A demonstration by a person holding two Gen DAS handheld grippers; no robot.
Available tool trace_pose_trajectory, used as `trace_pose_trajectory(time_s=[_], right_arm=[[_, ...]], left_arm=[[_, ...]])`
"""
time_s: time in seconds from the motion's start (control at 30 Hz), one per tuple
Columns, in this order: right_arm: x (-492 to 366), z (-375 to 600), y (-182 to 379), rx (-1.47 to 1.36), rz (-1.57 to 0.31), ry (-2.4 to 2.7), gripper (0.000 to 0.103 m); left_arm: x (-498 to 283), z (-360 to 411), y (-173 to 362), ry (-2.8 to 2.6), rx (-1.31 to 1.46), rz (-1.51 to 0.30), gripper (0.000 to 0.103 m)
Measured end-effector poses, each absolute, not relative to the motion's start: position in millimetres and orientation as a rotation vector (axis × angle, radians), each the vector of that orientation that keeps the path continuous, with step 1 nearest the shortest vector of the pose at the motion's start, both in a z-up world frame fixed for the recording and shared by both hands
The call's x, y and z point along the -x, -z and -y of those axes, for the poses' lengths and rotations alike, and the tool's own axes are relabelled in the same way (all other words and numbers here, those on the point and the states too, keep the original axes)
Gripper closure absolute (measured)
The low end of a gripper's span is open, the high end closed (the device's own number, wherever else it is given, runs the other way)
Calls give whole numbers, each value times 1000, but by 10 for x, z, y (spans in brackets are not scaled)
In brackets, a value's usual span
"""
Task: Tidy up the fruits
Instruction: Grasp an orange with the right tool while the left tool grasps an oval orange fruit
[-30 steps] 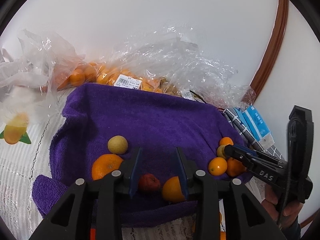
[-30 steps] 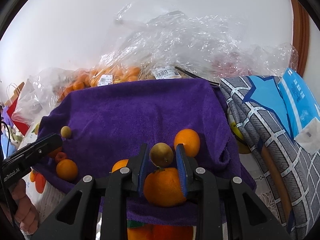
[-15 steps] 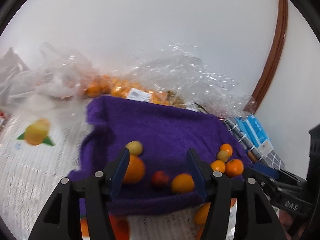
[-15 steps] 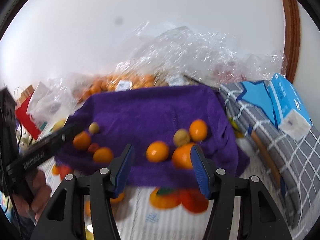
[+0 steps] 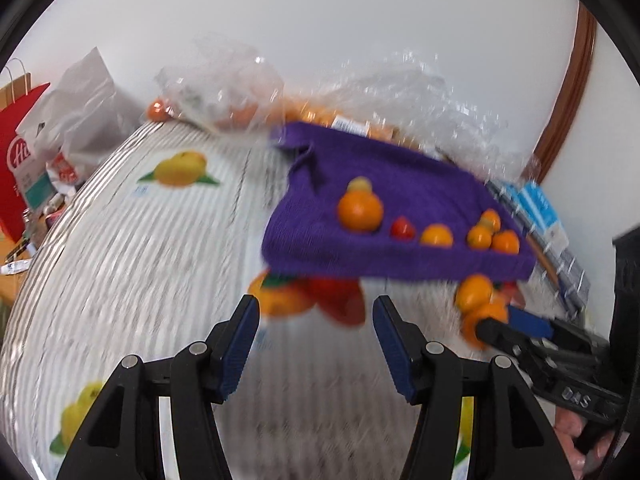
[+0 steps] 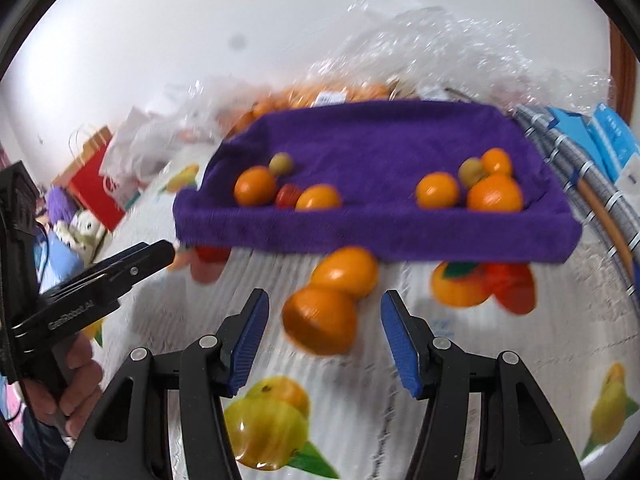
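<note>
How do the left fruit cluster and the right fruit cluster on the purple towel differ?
The left cluster includes a small red fruit; the right cluster shows none. The left cluster's biggest orange sits at its outer left end; the right cluster's biggest orange sits front right. Both lie on the purple towel and include one yellowish-green fruit each.

Purple towel [image 6: 372, 140]: thick cloth, matt, nubby pile. Oranges [image 6: 494, 193] on it: smooth, faintly glossy peel. Tablecloth [image 5: 132, 280]: white, ribbed weave, printed fruit. Bags [image 6: 432, 48] behind: clear crinkled plastic, shiny. My left gripper [image 5: 316, 344] and right gripper [image 6: 324, 340]: matt black plastic, blue ridged pads, metal rivets.
</note>
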State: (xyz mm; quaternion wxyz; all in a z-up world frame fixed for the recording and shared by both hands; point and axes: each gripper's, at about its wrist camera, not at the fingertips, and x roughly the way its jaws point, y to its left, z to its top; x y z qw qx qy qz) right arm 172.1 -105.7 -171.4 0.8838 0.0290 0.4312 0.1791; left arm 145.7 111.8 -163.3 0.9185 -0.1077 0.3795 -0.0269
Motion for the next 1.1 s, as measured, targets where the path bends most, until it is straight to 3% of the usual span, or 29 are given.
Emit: trace_pose_trajectory(time_s=[0.07, 0.1, 0.73, 1.1], right_arm=[[-1708, 997, 1786, -30, -912, -346, 52], [-1705, 994, 1808, -29, -908, -346, 61], [-1147, 2068, 1426, -77, -804, -167, 61], [-1053, 2549, 1447, -130, -809, -105, 61]], left_arm=[[-1373, -1086, 1659, 56, 189, -798, 46], [-1338, -1067, 1666, 59, 179, -798, 46], [-1529, -51, 1499, 184, 96, -825, 46], [-1888, 448, 1690, 211, 17, -889, 46]])
